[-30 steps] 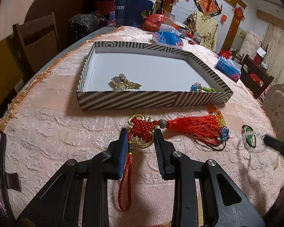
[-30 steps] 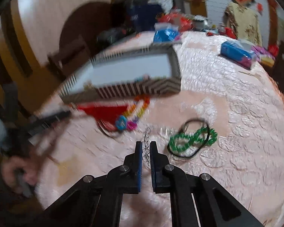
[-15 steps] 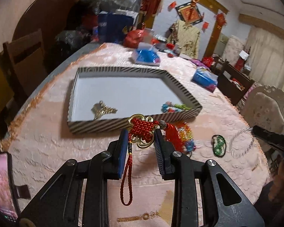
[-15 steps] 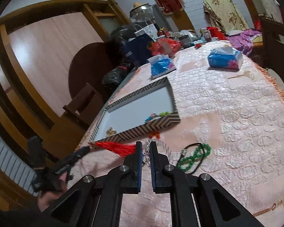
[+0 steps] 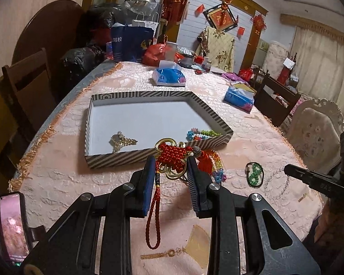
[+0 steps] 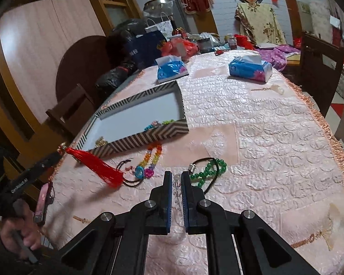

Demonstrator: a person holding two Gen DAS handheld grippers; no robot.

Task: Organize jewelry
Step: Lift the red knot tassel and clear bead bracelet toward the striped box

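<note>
My left gripper point(image 5: 172, 160) is shut on a red knot ornament point(image 5: 172, 155) with gold rings, held in the air near the front wall of the striped tray point(image 5: 117, 160); its red tassel point(image 6: 96, 163) hangs slanted in the right wrist view. My right gripper point(image 6: 176, 176) is shut on a clear bead bracelet point(image 6: 177, 183), lifted above the cloth; it also shows in the left wrist view point(image 5: 275, 178). The tray point(image 6: 149, 135) holds a gold piece point(image 5: 121, 141) and a colourful bead string point(image 5: 204, 134). A green bead bracelet point(image 6: 208, 171) and a rainbow bead bracelet point(image 6: 149, 160) lie on the cloth.
Two blue tissue packs point(image 5: 169, 76) point(image 6: 250, 68) lie further back on the pink tablecloth. Bags and clutter stand at the far end. Wooden chairs point(image 5: 27, 80) line the left side, another chair point(image 5: 314, 133) the right. A phone point(image 5: 12, 226) stands at the near left.
Both grippers have risen from the table. The left lifted the red ornament so its tassel hangs free; the right lifted the clear bracelet off the cloth.
</note>
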